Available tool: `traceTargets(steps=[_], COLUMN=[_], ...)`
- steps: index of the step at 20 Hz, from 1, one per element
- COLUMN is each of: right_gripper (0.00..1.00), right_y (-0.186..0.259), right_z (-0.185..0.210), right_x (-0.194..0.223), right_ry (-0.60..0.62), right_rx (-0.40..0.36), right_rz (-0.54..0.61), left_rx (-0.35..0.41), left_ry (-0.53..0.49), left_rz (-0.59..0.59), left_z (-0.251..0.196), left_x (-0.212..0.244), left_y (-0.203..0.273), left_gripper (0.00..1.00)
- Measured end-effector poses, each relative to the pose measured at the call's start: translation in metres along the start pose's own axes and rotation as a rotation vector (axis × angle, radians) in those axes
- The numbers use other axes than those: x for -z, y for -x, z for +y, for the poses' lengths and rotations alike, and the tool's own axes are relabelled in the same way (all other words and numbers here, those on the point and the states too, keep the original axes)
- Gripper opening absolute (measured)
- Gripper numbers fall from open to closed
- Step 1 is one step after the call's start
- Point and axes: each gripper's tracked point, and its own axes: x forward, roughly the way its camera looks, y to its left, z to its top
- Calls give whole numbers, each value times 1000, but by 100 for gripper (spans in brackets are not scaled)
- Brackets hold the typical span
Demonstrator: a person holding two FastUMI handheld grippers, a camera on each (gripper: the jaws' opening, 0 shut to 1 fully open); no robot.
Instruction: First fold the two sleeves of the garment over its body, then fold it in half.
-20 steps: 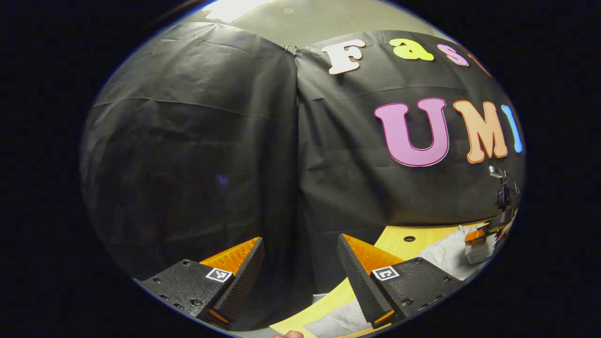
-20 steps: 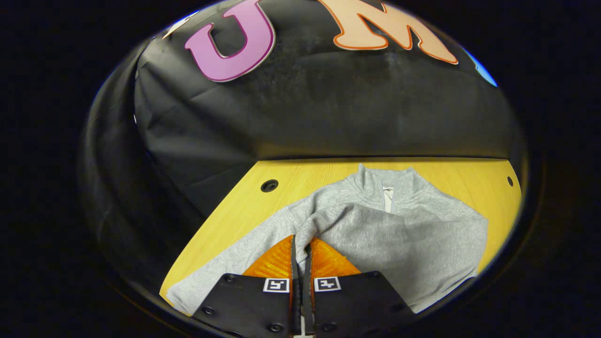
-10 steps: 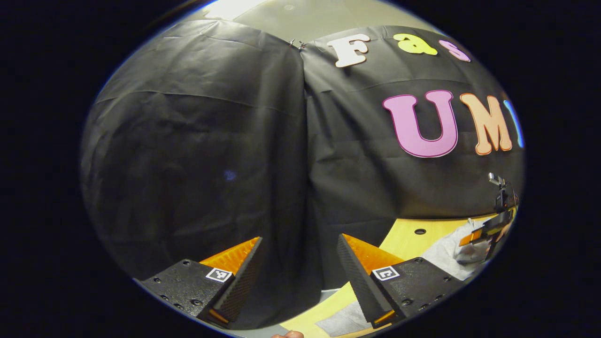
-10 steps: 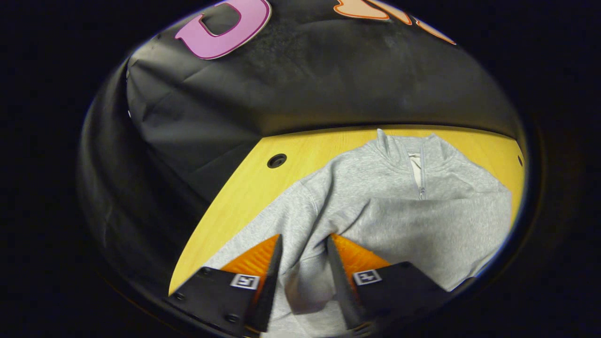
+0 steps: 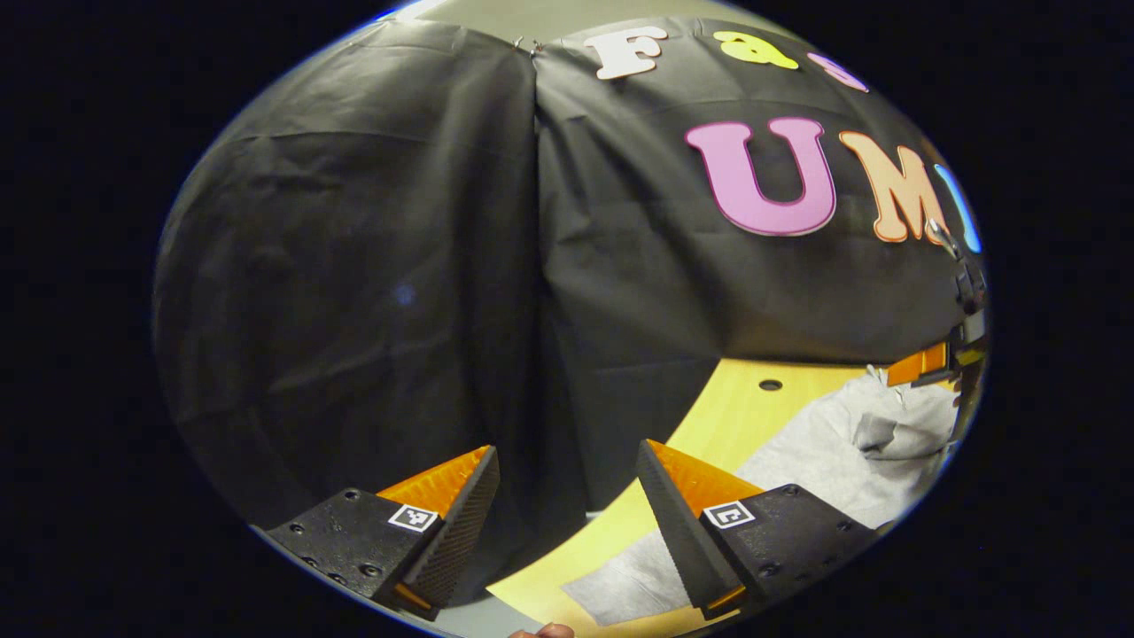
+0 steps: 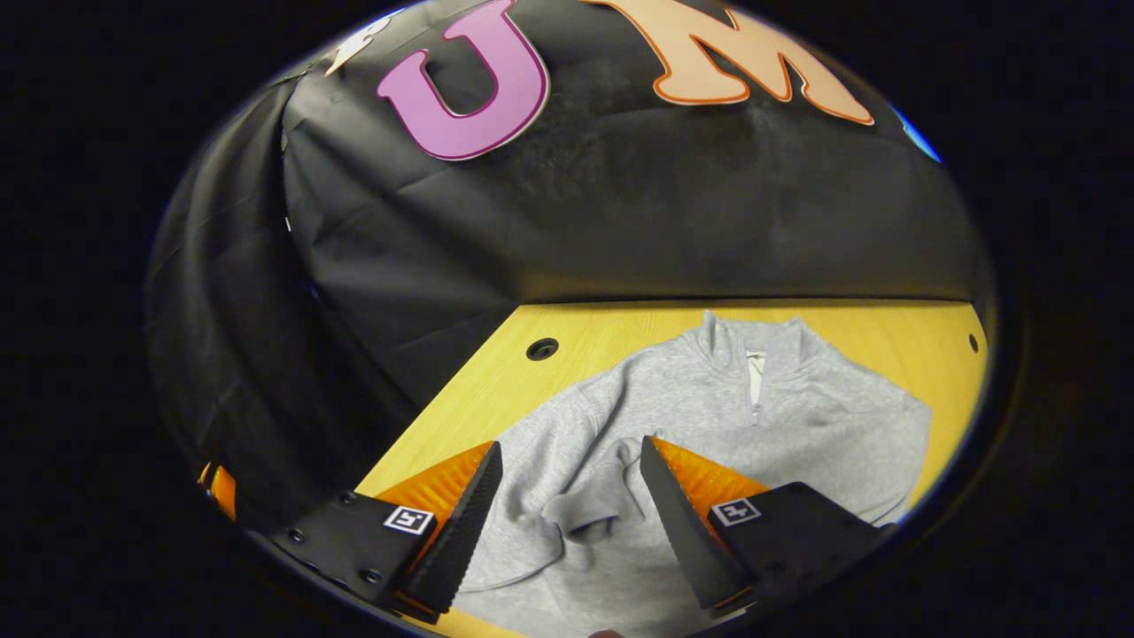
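Left gripper (image 5: 567, 470) fingers spread wide, grasping nothing, beside the wooden table's (image 5: 726, 416) edge, right gripper (image 6: 567, 465) fingers parted and released above the grey zip-neck sweatshirt (image 6: 726, 416), sleeve (image 6: 589, 505) folded onto its body

The grey garment (image 6: 709, 416) runs off the right gripper view's lower edge, hem unseen.

The sweatshirt (image 6: 709, 416) is soft, matt, heathered fleece cloth with a ribbed collar and a small metal zip (image 6: 755, 390). The table (image 6: 886, 341) is smooth wood-grain board, faintly glossy. The booth wall (image 5: 354, 266) is creased matt cloth.
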Motion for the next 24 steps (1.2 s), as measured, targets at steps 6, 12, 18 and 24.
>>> traceTargets(steps=[6, 12, 18, 24], right_gripper=[98, 98, 98, 98], right_y=[44, 83, 108, 133], right_z=[-25, -59, -91, -104], right_x=[-21, -31, -31, -37], right_ry=[47, 65, 81, 78], right_rx=[24, 50, 94, 98], right_rz=[-78, -113, -119, -148], left_rx=[46, 39, 7, 18], left_ry=[12, 72, 103, 137], left_rz=[193, 380, 471, 469], left_z=[-23, -35, -34, -35], left_x=[78, 145, 174, 171], left_y=[-8, -5, -5, -4], left_gripper=[96, 94, 93, 86])
